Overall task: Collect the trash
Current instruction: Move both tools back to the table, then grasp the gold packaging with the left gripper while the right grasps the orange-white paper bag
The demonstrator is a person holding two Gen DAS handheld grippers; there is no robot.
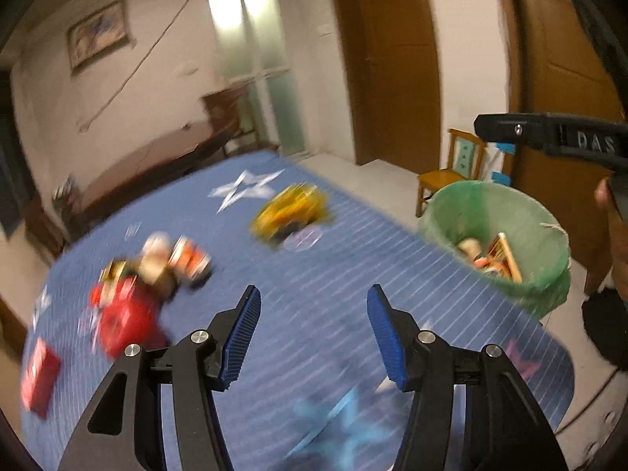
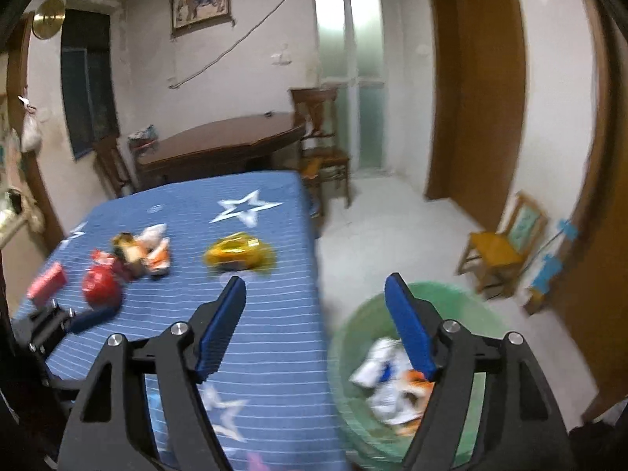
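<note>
Both claws, left (image 1: 314, 333) and right (image 2: 316, 324), hung released and empty. Wrappers (image 2: 141, 253) and a yellow packet (image 2: 235, 255) lay on the bench (image 2: 274, 353); the bin (image 2: 353, 392) stood at four o'clock.

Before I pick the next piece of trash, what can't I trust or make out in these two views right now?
- Left wrist: motion blur smears the wrapper pile and yellow wrapper; piece count and print unreadable.
- Left wrist: red pack blurred near the edge.
- Right wrist: bin blurred, partly behind the right gripper; contents unclear.
- Right wrist: left gripper blurred at the edge.
</note>
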